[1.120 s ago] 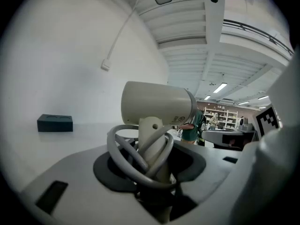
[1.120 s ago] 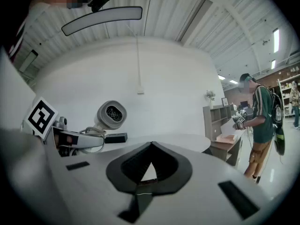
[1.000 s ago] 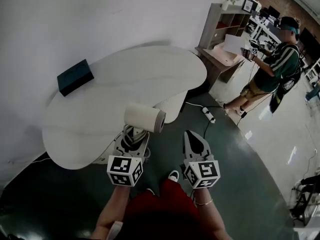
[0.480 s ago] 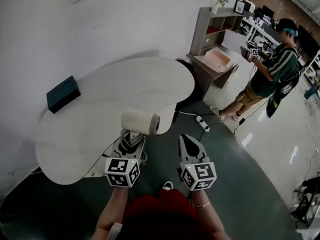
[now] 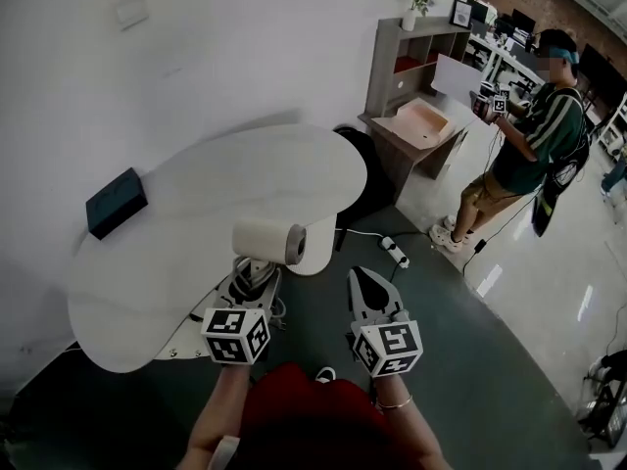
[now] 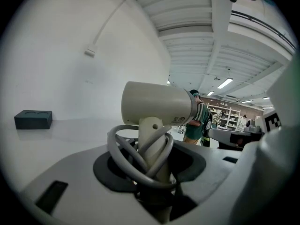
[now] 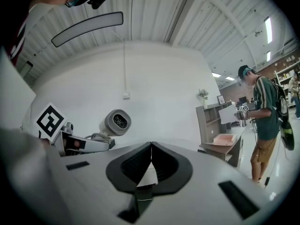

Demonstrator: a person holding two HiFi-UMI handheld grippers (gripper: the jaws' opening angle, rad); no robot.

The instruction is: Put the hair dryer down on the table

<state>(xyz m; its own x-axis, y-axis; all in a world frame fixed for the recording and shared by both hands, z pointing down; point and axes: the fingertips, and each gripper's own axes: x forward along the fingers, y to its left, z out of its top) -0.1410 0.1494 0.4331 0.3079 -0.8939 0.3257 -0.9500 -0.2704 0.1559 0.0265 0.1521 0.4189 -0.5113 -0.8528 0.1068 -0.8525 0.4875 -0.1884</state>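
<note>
Head view is showing the left claw (image 5: 253, 274) grasping the hair dryer (image 5: 266, 240) by its handle, barrel on top, seemingly hovering just over the worktop's (image 5: 196, 194) near edge. Right claw (image 5: 362, 277) is hanging alongside, clenched on nothing, above the floor (image 5: 470, 360).

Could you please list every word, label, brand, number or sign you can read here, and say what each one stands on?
No word or number can be read anywhere.
On the hair dryer: small printed marks by the barrel's end, too small to read.
On the marker cubes: black-and-white square patterns, no letters.
On the dark box: no print visible.
</note>
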